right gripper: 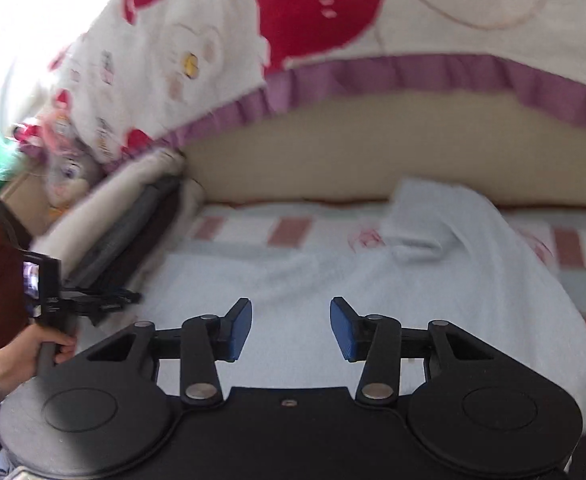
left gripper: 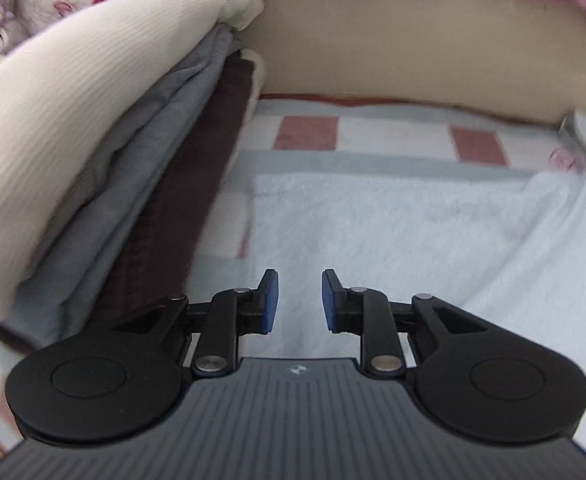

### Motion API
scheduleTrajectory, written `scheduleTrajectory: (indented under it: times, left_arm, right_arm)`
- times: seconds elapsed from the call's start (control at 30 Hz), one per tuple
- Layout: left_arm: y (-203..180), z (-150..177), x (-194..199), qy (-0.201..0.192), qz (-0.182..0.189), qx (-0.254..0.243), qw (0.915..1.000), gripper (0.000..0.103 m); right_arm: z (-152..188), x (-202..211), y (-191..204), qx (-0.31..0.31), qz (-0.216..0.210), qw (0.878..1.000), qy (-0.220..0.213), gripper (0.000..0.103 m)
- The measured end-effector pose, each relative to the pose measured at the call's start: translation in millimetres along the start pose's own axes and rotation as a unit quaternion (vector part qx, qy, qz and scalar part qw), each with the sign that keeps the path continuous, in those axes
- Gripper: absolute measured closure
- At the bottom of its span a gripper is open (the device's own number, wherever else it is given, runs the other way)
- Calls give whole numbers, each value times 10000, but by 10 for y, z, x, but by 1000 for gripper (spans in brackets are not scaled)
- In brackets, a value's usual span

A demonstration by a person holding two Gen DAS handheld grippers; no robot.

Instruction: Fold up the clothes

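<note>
Holding both grippers above the pale blue terry towel [right gripper: 373, 280], we see it lying rumpled on the pink-and-white checked bed cover [left gripper: 393, 136]. Our left gripper [left gripper: 300, 300] has its blue pads parted by a narrow gap, nothing between them. Our right gripper [right gripper: 291, 328] stands wider, likewise empty. A stack of folded cream, grey and dark brown clothes [left gripper: 133, 160] sits just left of the towel.

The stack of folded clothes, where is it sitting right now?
The stack of folded clothes lies on the left of both views, on the checked bed cover, beside the pale blue towel and against the beige headboard.
</note>
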State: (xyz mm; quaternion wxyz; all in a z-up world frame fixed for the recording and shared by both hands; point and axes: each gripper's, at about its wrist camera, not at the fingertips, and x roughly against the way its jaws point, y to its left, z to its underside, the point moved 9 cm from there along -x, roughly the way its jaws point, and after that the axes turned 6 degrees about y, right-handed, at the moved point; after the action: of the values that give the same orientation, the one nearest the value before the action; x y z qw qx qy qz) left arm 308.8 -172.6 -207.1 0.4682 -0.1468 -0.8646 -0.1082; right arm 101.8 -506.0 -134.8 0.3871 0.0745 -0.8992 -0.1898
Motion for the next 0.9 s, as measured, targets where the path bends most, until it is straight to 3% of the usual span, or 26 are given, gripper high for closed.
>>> scheduleTrajectory:
  times: [0.07,0.1,0.13,0.17,0.2,0.3,0.37,0.43,0.5,0.53,0.57,0.63,0.73,0.9]
  left_arm:
    - [28,-102,-116,37,-28,98,9999,60]
    - [62,-143,-195,86,-231,167,9996,52]
    - [94,-181,-277,150,-448,214,9987,34]
    - [122,-202,-374,277,-725,169,9968,26]
    - [140,-223,-468,402,-962,100,9945,26]
    - [9,-279,-662,499,-1038,-521,9920,26]
    - [-62,-310,-761,430,-1104,-835,9894,12]
    - [-33,-346,-808,312,-1281,-690,9889,3]
    - [-44,-387,-838,309,-1107,-372,9927,8]
    - [-99,-397,-835,322,-881,-411,9947,25]
    - [-154,-407,-830,336,-654,-449,9963,56]
    - [-261,-428,-812,351,-267,-538,9976,102]
    - [-372,-487,-745,215,-647,-840,9941,103]
    - [-229,-753,-612,-219,-1101,-566,9921,103]
  right_arm:
    - [-45,-164,-81,-66,57,10000,27,53]
    - [-50,-269,-110,-126,50,9999,55,53]
    - [-27,-388,-132,-161,139,9997,120,53]
    - [6,-511,-150,-189,258,9993,195,53]
    - [38,-633,-169,-217,377,9987,271,53]
    - [161,-924,-284,-391,885,9944,427,53]
    - [262,-980,-372,-412,1063,9925,435,53]
    - [383,-938,-453,-106,1161,9922,436,53]
    - [459,-833,-566,436,1359,9890,377,54]
    - [468,-775,-646,649,1491,9862,319,54]
    - [458,-715,-747,731,1615,9838,252,54]
    - [411,-629,-976,706,1807,9808,187,53]
    - [265,-624,-1319,441,2012,9784,199,53]
    - [29,-765,-1723,614,2564,9640,350,43]
